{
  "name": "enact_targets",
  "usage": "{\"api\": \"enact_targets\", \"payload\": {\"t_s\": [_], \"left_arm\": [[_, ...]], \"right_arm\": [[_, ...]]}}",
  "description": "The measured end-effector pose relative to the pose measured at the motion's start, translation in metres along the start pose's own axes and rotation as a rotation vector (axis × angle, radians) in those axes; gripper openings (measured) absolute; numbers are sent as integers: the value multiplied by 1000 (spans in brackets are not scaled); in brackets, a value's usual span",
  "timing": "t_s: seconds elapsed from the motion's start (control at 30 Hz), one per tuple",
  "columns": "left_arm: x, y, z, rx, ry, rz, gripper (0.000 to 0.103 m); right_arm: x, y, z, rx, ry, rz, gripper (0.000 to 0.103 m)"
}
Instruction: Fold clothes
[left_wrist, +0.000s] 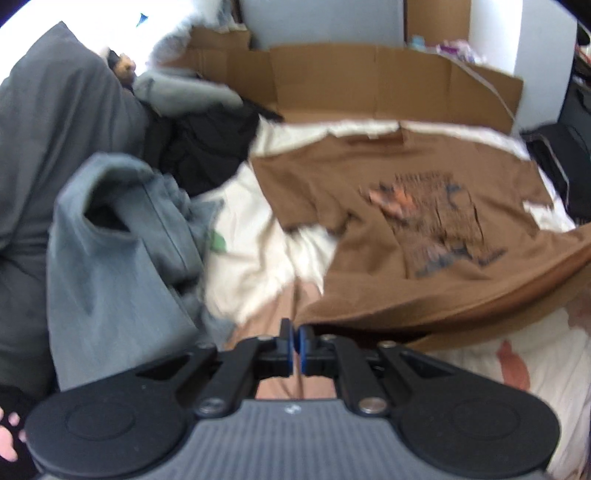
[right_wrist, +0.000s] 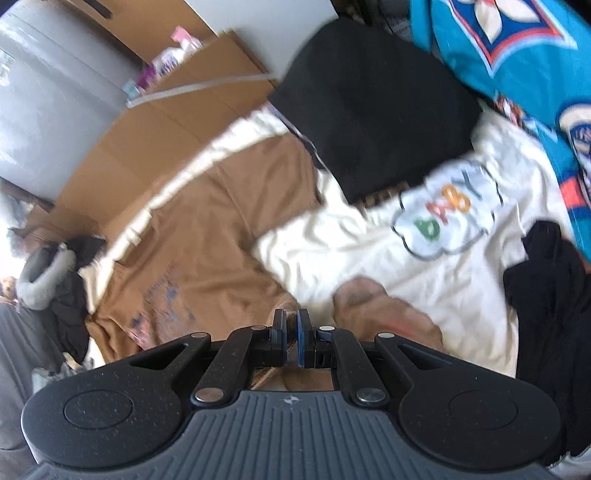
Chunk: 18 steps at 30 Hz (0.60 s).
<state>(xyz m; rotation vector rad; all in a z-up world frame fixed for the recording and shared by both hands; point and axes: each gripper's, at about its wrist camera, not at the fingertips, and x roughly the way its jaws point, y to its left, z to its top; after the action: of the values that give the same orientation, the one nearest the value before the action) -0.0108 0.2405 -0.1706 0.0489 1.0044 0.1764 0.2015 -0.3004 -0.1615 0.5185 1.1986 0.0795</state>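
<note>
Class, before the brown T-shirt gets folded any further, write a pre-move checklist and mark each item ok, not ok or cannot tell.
1. Left gripper shut on the brown T-shirt hem: ok.
2. Right gripper gripping the shirt: cannot tell; jaws shut, cloth hidden.
3. Print side facing up: ok.
4. Shirt lying flat: not ok; left sleeve rumpled.
5. Grey garment pile apart from the shirt: ok.

One brown T-shirt (left_wrist: 424, 206) lies spread on one cream blanket (left_wrist: 258, 236). Two grey garments (left_wrist: 110, 251) are piled to its left, with one black garment (left_wrist: 207, 147) behind them. One black cushion (right_wrist: 373, 107), one teal blanket (right_wrist: 517, 48) and one cardboard sheet (left_wrist: 388, 81) are also visible.
</note>
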Motion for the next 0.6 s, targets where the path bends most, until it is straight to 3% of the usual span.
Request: {"api": "enact_targets", "payload": {"t_s": [0.33, 0.4, 0.5, 0.6], "left_arm": [[74, -9, -54, -68, 190, 2, 3], [88, -7, -61, -120, 216, 3, 3], [108, 6, -71, -291, 247, -8, 3], [117, 9, -77, -371, 239, 6, 4]], "right_arm": [[69, -40, -34, -10, 120, -153, 3], [82, -43, -36, -17, 141, -173, 3], [97, -50, -40, -2, 165, -185, 3], [101, -61, -42, 91, 146, -118, 3]]}}
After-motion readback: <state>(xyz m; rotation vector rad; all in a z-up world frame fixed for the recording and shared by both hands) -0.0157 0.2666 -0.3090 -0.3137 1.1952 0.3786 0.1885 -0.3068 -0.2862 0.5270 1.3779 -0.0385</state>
